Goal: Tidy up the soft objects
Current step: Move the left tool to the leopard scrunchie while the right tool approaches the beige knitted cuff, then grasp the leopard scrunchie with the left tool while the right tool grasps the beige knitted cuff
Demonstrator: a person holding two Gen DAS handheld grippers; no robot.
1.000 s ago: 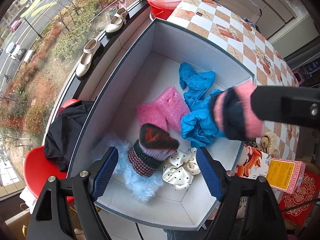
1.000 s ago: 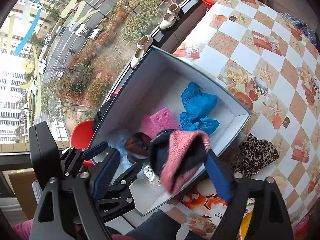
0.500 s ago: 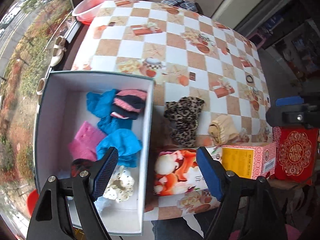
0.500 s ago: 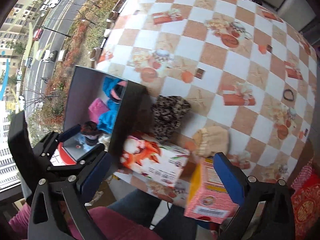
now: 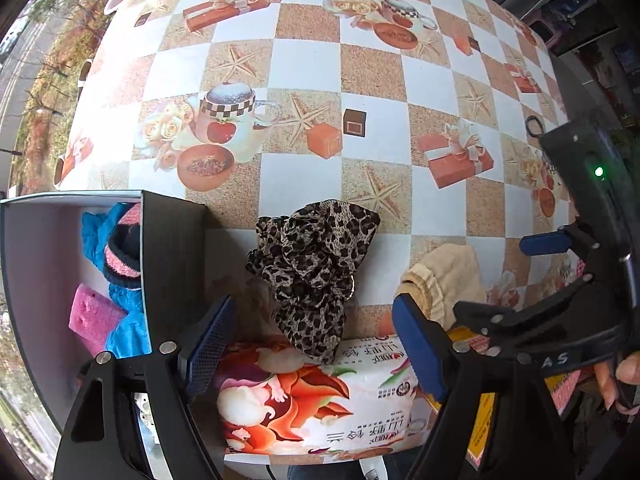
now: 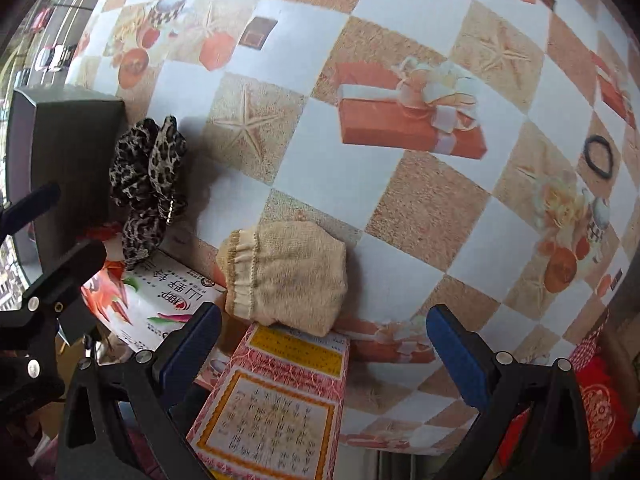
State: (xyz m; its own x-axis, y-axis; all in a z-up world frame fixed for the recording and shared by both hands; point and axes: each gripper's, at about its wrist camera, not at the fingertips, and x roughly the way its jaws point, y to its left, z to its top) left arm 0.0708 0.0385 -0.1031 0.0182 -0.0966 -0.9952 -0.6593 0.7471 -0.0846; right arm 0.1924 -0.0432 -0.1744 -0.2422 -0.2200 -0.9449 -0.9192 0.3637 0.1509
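Note:
A leopard-print scrunchie (image 5: 312,272) lies on the table beside the grey box (image 5: 172,264), partly draped on a tissue pack. My left gripper (image 5: 314,344) hovers over it, open and empty. A beige knit piece (image 6: 284,276) lies to the right, resting against a pink-and-yellow carton. My right gripper (image 6: 322,340) stands wide open above it, nothing between its fingers. Inside the box lie blue gloves (image 5: 124,332), a pink sponge (image 5: 94,320) and a pink-and-black sock (image 5: 124,252). Each gripper shows in the other's view: right gripper (image 5: 560,280), left gripper (image 6: 40,240).
A flowered tissue pack (image 5: 312,392) and a pink-and-yellow carton (image 6: 272,400) sit at the table's near edge. A black hair tie (image 6: 599,157) lies far right on the checked tablecloth (image 5: 360,80). A red bag (image 6: 600,412) is at the right edge.
The right gripper opened and dropped the pink-and-black sock into the box. Both grippers then swung away from over the box to the table items beside it and sank lower.

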